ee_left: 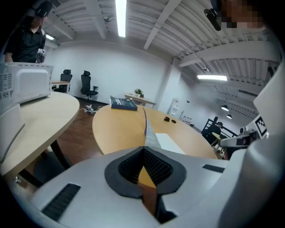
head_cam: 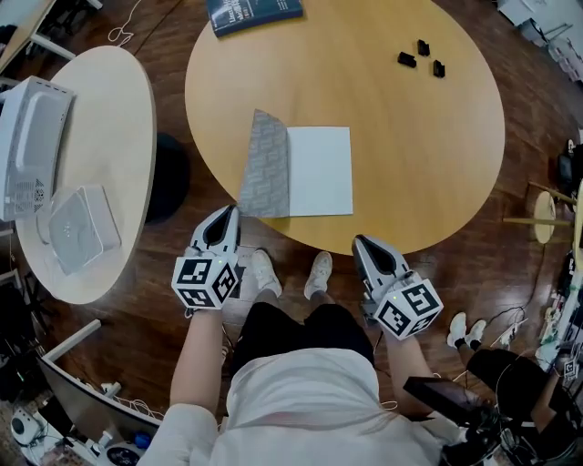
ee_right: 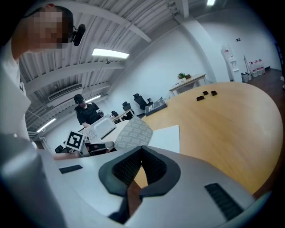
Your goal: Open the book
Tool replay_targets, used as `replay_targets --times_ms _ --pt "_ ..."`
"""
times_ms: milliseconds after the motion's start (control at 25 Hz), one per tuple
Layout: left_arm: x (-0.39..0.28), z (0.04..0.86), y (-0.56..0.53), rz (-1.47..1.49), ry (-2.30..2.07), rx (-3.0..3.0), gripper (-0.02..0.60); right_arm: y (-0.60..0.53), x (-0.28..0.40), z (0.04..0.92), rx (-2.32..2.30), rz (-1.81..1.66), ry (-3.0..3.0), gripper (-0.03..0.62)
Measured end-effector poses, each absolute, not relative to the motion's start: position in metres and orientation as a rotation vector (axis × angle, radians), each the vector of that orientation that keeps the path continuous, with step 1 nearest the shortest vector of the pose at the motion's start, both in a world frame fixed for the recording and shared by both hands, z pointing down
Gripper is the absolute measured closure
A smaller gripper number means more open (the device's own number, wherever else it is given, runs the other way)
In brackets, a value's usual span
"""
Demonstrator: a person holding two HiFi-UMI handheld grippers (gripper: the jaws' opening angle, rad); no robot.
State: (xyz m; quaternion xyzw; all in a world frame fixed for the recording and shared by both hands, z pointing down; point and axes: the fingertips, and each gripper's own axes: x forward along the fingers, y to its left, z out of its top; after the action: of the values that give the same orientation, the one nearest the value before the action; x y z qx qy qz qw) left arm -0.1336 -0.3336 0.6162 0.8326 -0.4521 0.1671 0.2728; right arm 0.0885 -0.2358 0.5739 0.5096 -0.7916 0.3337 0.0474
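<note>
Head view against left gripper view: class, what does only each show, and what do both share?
Only the head view: the person's white shoes and black shorts. Only the left gripper view: the ceiling strip light and two office chairs by the far wall. Both: the open book, the blue book and the small black items on the round table.

Ahead of the left claw (head_cam: pixel 228 214) and right claw (head_cam: pixel 363 242) lay two books, an open book (head_cam: pixel 319 171) and a blue book (head_cam: pixel 252 13), three black blocks (head_cam: pixel 406 59), and two desks, round desk (head_cam: pixel 419 155) and side desk (head_cam: pixel 105 118).
</note>
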Motion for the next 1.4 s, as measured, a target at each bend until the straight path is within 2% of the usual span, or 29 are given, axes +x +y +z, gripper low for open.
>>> replay_targets --times_ms 320,760,960,1400 --pt "-0.168 0.687 -0.341 0.599 -1.200 2.116 0.571 -0.237 0.070 0.578 1.578 1.028 -2.377 0.603" --pt "-0.177 0.704 -0.334 0.625 -1.120 2.114 0.565 -0.239 0.056 0.572 1.592 1.014 -2.376 0.603" --pt "-0.187 0.659 -0.326 0.559 -1.160 2.167 0.565 -0.241 0.058 0.547 1.609 0.951 -2.407 0.603" --pt "-0.134 0.472 -0.307 0.244 -1.151 2.497 0.569 -0.247 0.069 0.468 1.635 0.744 -2.532 0.603"
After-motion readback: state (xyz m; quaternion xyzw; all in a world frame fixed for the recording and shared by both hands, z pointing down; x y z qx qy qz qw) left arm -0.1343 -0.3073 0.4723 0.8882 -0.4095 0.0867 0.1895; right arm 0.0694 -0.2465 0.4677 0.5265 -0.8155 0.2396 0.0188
